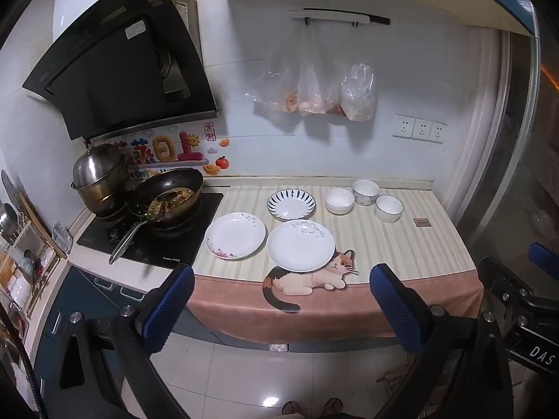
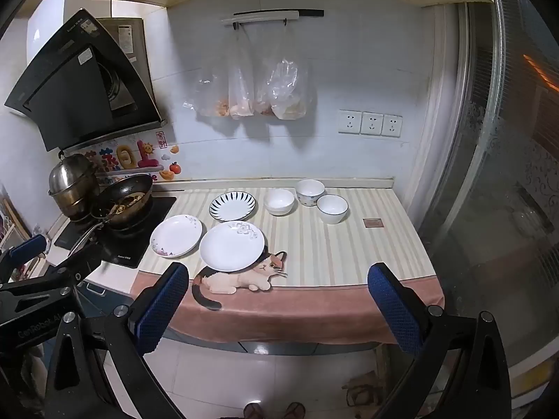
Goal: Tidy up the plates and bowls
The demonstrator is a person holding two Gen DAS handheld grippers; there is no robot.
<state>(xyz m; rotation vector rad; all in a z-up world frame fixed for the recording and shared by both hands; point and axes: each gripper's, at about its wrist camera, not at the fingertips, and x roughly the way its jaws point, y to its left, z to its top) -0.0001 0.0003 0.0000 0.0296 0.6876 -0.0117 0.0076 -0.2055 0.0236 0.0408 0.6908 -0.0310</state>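
Observation:
Three plates lie on the striped counter mat [image 1: 401, 244]: a white plate with a grey flower [image 1: 300, 246] [image 2: 232, 246] at the front, a white floral plate [image 1: 234, 235] [image 2: 176, 235] to its left, and a blue-striped plate [image 1: 291, 204] [image 2: 232, 206] behind. Three white bowls stand at the back right: one plain [image 1: 339, 200] [image 2: 278, 201], one patterned [image 1: 365, 192] [image 2: 310, 192], one dark-rimmed [image 1: 389, 208] [image 2: 332, 208]. My left gripper [image 1: 283, 296] and right gripper [image 2: 279, 296] are both open and empty, held back in front of the counter edge.
A stove [image 1: 150, 234] at the left holds a wok with food [image 1: 167, 197] and a steel pot [image 1: 96, 178]. A range hood [image 1: 115, 70] hangs above. Plastic bags [image 1: 314, 90] hang on the wall. A glass door [image 2: 506, 174] bounds the right side.

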